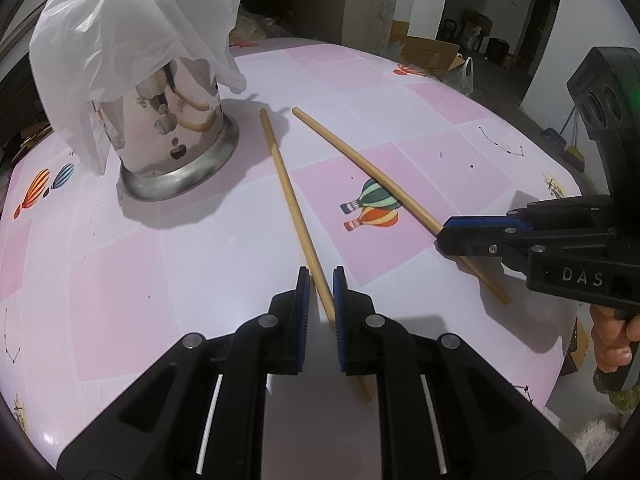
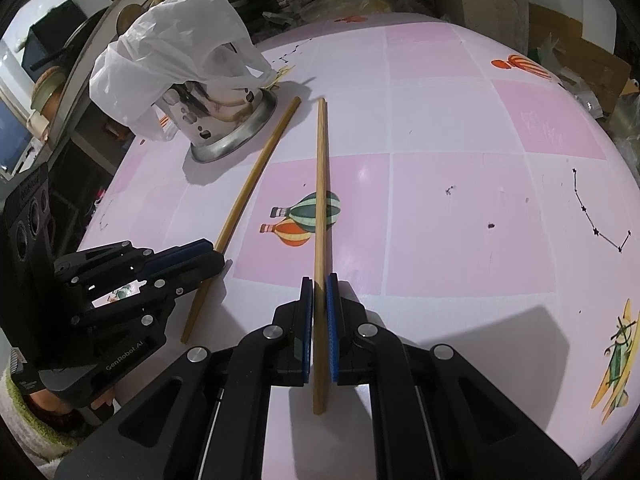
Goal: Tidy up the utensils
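The table (image 1: pixel 440 128), covered in a pink-and-white checked cloth printed with hot-air balloons, fills both views. Toward its far left stands the metal utensil holder (image 1: pixel 176 136), a perforated cylinder on a flared steel base, taken here as the landmark. A crumpled white plastic bag (image 1: pixel 132 40) drapes over the top of the holder and hangs down its sides.

Two wooden chopsticks lie flat on the cloth to the right of the holder. The left chopstick (image 1: pixel 288 188) has its far tip just beside the holder's base and runs back toward the near edge of the table. The right chopstick (image 1: pixel 360 164) starts a little farther from the holder and slants away from it, crossing the printed pair of balloons (image 1: pixel 372 208).

The left gripper (image 1: pixel 321 300), well on the near side of the holder, straddles the near part of the left chopstick; its blue-padded jaws stand narrowly apart with the stick passing between them, a slim gap visible on each side. The right gripper (image 2: pixel 319 308), farther right of the holder, straddles the near part of the right chopstick; its jaws are also narrow, close beside the stick, and whether the pads actually press it cannot be told.
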Demonstrator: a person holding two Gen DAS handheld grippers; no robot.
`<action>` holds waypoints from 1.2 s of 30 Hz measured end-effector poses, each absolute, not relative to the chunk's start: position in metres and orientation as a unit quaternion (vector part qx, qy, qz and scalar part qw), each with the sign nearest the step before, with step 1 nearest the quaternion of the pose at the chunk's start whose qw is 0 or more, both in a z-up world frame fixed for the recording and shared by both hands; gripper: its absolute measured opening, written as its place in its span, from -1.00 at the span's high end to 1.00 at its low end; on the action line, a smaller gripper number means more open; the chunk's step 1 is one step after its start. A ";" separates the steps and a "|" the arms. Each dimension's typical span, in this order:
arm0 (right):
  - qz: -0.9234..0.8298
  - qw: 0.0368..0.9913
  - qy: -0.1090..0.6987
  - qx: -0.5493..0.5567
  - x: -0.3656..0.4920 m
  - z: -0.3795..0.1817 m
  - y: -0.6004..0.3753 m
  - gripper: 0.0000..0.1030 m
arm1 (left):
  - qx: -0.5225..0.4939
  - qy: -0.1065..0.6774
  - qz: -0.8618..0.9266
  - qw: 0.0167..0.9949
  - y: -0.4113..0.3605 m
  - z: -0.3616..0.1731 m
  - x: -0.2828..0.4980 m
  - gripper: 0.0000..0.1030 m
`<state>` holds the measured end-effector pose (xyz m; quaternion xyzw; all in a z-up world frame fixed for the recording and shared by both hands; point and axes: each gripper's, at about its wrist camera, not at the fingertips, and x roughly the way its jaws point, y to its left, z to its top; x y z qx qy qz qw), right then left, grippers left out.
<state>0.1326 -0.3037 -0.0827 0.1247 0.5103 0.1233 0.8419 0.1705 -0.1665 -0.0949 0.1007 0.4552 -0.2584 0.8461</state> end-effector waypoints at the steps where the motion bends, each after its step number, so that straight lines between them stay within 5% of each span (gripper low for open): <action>1: 0.124 0.842 0.511 0.125 0.131 -0.083 -0.303 0.86 | 0.100 0.455 -0.258 0.846 -0.165 -0.095 0.170 0.79; 36: 0.136 0.836 0.518 0.121 0.116 -0.084 -0.289 0.86 | 0.064 0.462 -0.242 0.851 -0.124 -0.096 0.154 0.79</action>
